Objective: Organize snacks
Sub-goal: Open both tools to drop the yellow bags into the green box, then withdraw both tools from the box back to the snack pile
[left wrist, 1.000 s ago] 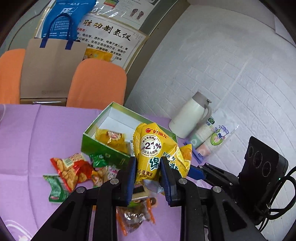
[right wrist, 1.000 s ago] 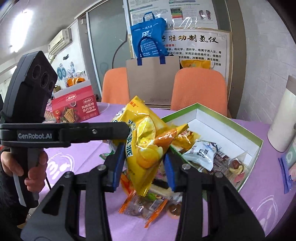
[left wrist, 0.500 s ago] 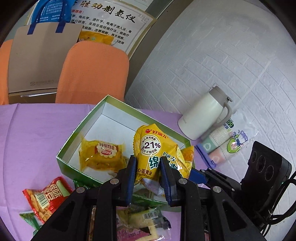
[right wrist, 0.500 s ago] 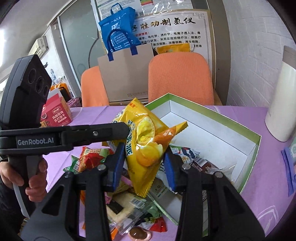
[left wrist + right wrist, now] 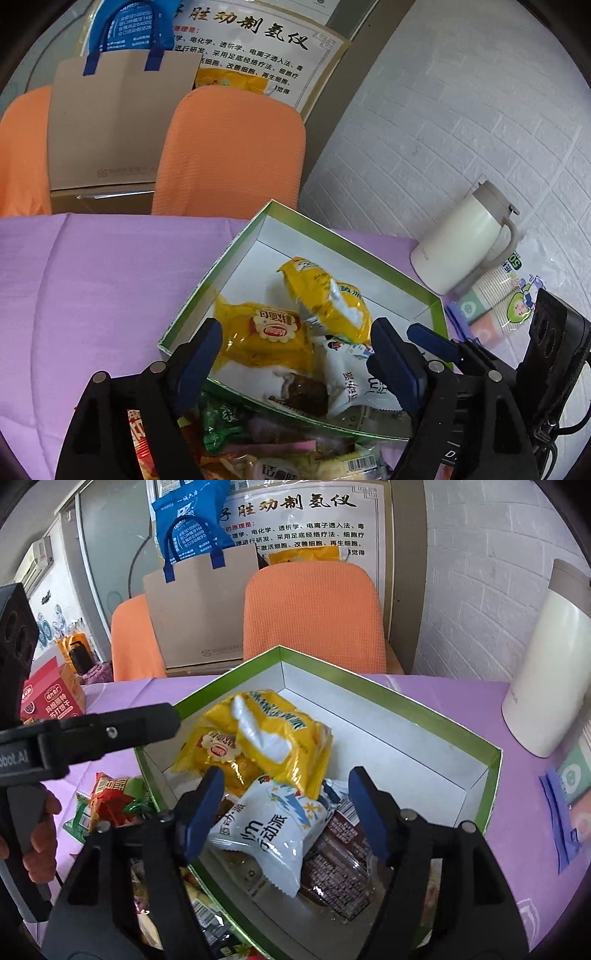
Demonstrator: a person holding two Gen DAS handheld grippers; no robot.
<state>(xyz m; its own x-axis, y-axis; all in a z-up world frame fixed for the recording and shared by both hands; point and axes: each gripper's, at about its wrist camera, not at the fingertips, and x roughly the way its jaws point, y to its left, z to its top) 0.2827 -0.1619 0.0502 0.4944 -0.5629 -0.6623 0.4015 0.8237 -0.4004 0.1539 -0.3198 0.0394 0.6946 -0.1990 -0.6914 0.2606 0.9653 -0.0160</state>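
Note:
A green-rimmed white box (image 5: 332,242) (image 5: 406,709) stands on the purple tablecloth. In it lie a yellow chip bag (image 5: 328,295) (image 5: 284,734), a yellow cake packet (image 5: 266,339) (image 5: 218,753), a white packet (image 5: 351,376) (image 5: 266,827) and a dark packet (image 5: 340,875). My left gripper (image 5: 295,354) is open and empty above the box's near side. My right gripper (image 5: 286,805) is open and empty over the white packet. Loose snacks (image 5: 258,454) (image 5: 107,801) lie outside the box.
A cream thermos jug (image 5: 465,240) (image 5: 546,679) and a pack of paper cups (image 5: 498,299) stand right of the box. Orange chairs (image 5: 229,155) and a paper bag (image 5: 118,118) are behind the table. A red snack box (image 5: 48,694) sits at the left.
Both grippers carried the yellow chip bag over the box, then opened. The bag now lies in the box on the other packets.

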